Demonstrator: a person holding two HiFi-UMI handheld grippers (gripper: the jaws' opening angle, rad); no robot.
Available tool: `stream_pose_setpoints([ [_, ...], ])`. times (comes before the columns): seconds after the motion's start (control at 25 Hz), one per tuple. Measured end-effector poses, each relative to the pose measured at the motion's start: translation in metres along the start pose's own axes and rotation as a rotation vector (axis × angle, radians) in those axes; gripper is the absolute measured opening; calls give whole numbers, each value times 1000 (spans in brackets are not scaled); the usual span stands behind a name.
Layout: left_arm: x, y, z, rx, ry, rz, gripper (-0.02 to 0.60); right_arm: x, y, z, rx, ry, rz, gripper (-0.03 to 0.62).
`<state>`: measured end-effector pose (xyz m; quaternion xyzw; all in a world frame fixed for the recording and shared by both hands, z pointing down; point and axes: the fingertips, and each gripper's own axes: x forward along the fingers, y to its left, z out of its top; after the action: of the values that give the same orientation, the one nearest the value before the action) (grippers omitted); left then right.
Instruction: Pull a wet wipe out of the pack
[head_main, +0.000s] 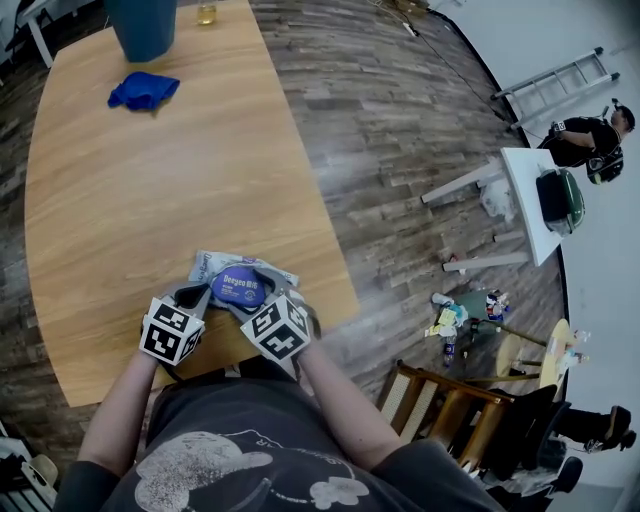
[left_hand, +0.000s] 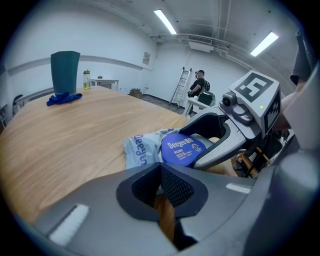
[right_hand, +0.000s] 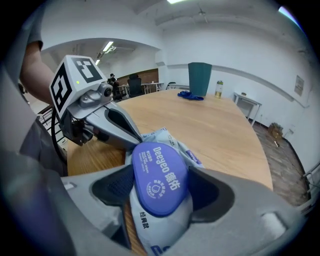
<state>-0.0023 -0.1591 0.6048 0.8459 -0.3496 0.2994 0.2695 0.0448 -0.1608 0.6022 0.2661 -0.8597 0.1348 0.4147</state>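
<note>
- Near the front edge of the worktop (head_main: 150, 200), right before us, lies the wet wipe pack (head_main: 215, 262). Its oval blue lid (head_main: 240, 288) faces up.
- Our right hand-held gripper (head_main: 258, 298) comes down on the pack from its right side, pointing steeply down. Its jaws stand wide apart and the pack sits between them.
- The right gripper view shows the pack (right_hand: 160, 225) filling the gap between those jaws, with the lid (right_hand: 160, 175) across the middle. The pads flank the pack's sides, and we see no squeeze on it.
- Our left hand-held gripper (head_main: 196, 296) has its jaws together and nothing between them. Its tip sits at the pack's left edge.
- In the left gripper view the pack (left_hand: 142, 150) lies just beyond the closed tip (left_hand: 161, 172). The right hand-held gripper (left_hand: 214, 134) straddles the pack's far side around the lid (left_hand: 182, 149).
- Well beyond the pack, at the worktop's far end, we see a blue cloth (head_main: 143, 90) beside a teal container (head_main: 143, 28).
</note>
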Motion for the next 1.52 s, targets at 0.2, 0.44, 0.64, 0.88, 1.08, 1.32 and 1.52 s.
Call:
stream_pose_setpoints([
  [0.2, -1, 4, 1, -11, 6, -3, 17, 2, -1, 3, 21, 44, 47, 328],
  [0.44, 0, 3, 1, -15, 1, -1, 17, 1, -2, 4, 54, 89, 102, 325],
  [0.64, 0, 4, 3, -17, 3, -1, 17, 0, -5, 6, 71, 82, 121, 322],
  [0.88, 1, 5, 3, -22, 5, 3, 17, 0, -6, 6, 88, 88, 133, 319],
  [1.08, 1, 4, 4, -23, 6, 0, 17, -2, -7, 6, 111, 78, 148, 318],
  [1.32, 2, 4, 3, -19, 7, 0, 17, -3, -8, 7, 127, 78, 174, 311],
  [1.52, 3, 3, 2, -10, 21, -8, 17, -2, -5, 6, 44, 46, 84, 320],
])
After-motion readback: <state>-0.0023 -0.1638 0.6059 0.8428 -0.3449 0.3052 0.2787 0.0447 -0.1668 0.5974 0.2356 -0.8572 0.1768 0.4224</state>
